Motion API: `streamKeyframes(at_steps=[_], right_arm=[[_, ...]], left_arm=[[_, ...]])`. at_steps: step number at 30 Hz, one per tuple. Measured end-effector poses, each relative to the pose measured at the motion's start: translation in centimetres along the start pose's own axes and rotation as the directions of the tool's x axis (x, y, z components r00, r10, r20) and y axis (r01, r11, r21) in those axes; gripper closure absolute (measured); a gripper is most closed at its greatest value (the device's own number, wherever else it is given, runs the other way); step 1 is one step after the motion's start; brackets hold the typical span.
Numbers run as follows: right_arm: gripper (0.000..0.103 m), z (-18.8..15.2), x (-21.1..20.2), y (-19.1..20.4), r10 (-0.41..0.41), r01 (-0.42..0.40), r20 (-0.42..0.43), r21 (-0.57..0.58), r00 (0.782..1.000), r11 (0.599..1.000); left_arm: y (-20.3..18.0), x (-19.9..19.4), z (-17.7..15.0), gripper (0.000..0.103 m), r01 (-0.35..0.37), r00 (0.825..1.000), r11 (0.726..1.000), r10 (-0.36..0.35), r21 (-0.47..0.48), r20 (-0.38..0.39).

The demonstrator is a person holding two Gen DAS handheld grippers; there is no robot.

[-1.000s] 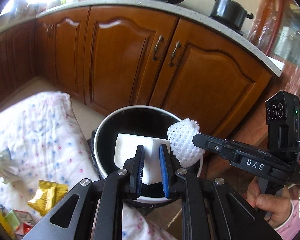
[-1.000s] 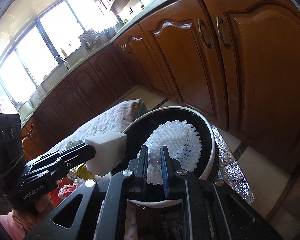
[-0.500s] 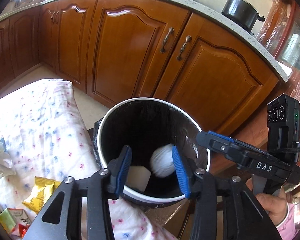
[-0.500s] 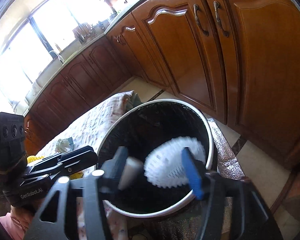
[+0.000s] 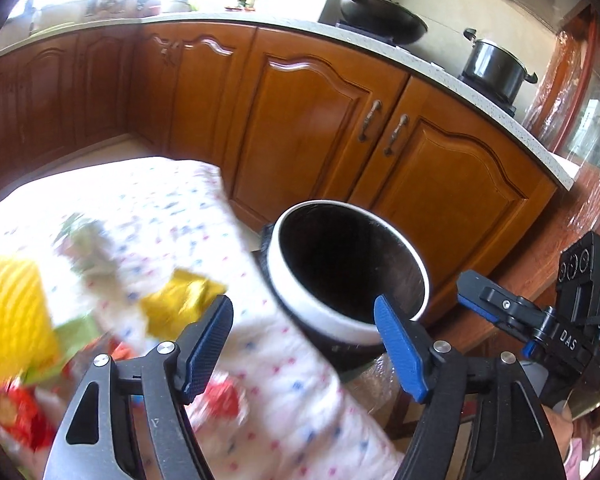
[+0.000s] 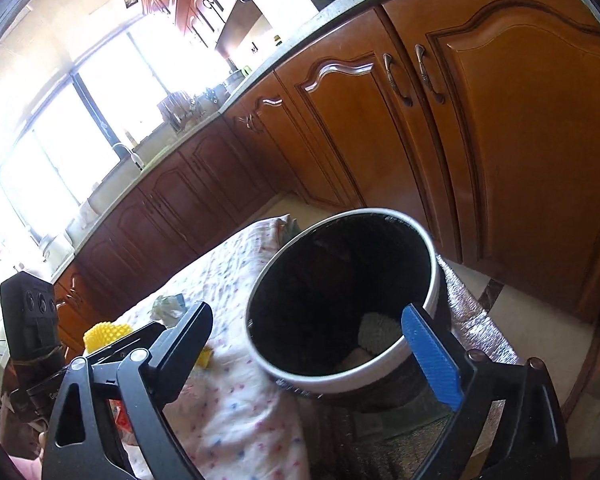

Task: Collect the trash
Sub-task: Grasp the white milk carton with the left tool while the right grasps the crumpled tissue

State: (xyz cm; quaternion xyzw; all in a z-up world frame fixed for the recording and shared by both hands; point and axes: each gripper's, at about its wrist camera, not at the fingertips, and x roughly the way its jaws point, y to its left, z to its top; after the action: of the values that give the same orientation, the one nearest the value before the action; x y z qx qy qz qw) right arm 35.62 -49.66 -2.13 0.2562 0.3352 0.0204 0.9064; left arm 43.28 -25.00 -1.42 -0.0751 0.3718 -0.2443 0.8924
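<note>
My left gripper (image 5: 304, 344) is spread wide and holds nothing; the bin (image 5: 352, 328) sits just ahead, toward its right finger. My right gripper (image 6: 324, 344) gapes empty too, with the bin (image 6: 380, 364) straight ahead between its fingers. The bin is round, black inside with a smooth white rim. White foam netting (image 6: 378, 330) lies at its bottom. Blurred yellow wrappers (image 5: 180, 300) lie on the dotted cloth (image 5: 300, 392) covering the bench, ahead-left of my left gripper.

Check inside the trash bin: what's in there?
Right wrist view: the trash bin holds a white foam net and a white block at the bottom. The near wall hides the rest.
</note>
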Motion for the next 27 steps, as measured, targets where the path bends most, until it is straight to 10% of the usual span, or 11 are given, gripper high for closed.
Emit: streamKeyframes(at_steps=[27], right_arm=[[0.006,-9.6,1.7,10.7,0.113,-0.125,-0.101,-0.118,0.988,0.985]], left_arm=[[7.7,-17.5,-11.6,0.028,-0.115,0.989,0.978,0.128,-0.174,0.067]])
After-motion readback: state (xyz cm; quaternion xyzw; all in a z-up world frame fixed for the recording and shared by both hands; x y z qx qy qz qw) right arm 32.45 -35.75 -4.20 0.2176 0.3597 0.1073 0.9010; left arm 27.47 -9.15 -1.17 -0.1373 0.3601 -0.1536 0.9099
